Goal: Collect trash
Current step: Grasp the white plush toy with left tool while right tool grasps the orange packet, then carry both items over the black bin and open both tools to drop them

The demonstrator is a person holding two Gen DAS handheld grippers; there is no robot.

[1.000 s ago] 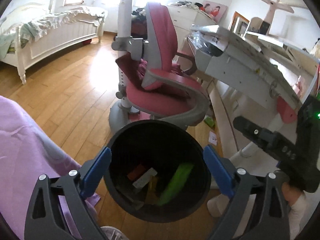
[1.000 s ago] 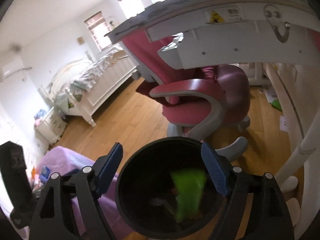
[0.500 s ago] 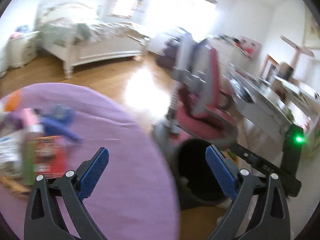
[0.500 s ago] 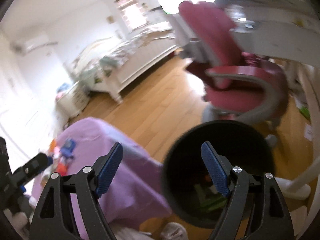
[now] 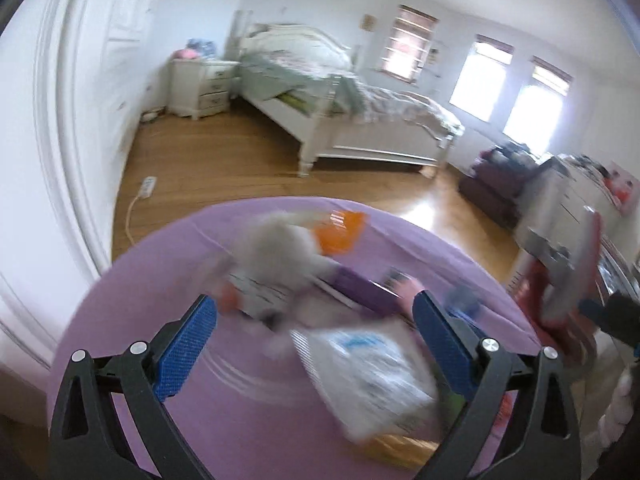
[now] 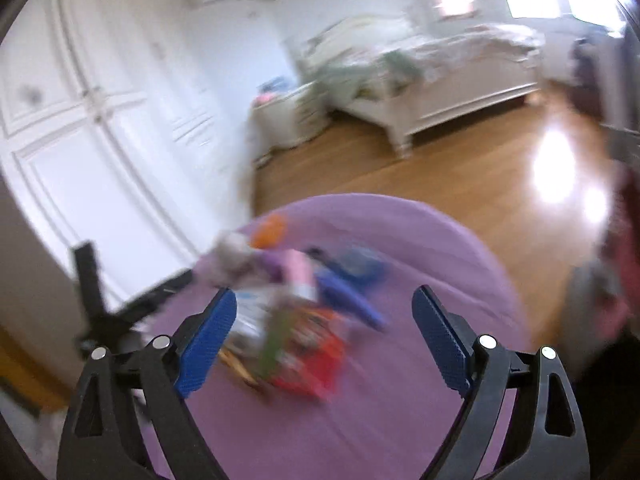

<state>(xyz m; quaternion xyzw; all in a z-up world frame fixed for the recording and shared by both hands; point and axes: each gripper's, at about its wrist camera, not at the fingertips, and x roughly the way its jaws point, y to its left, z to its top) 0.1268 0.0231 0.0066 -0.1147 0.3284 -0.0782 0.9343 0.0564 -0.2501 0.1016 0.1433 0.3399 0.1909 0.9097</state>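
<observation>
Both grippers up over the purple table (image 5: 132, 296), aimed down at the litter. Left gripper (image 5: 314, 330) empty, blue fingers (image 5: 184, 346) spread wide, framing a white printed packet (image 5: 368, 372) lying flat just ahead. Beyond it a grey-white crumpled wad (image 5: 276, 252), an orange wrapper (image 5: 340, 230) and a purple box (image 5: 360, 286), all bunched near the table's middle. Heavy blur everywhere, so finer detail not readable.

Right gripper (image 6: 324, 340) also empty, jaws wide apart, pointed at a red pack (image 6: 316, 360) with a green strip (image 6: 276, 344) across it; blue pieces (image 6: 352, 288) and a pink item (image 6: 300, 272) just behind. Trash heaped in one loose cluster, probably dumped there as a single pick zone, well within reach of both hands.

Pose: both tools tilted forward and downward, held side by side. Wide openings suit flat, floppy packets that need a broad bite. No bin visible in either view. Likely next: drop onto the nearest packet and pinch an edge. Risk: thin wrappers sliding on the cloth instead of lifting.
</observation>
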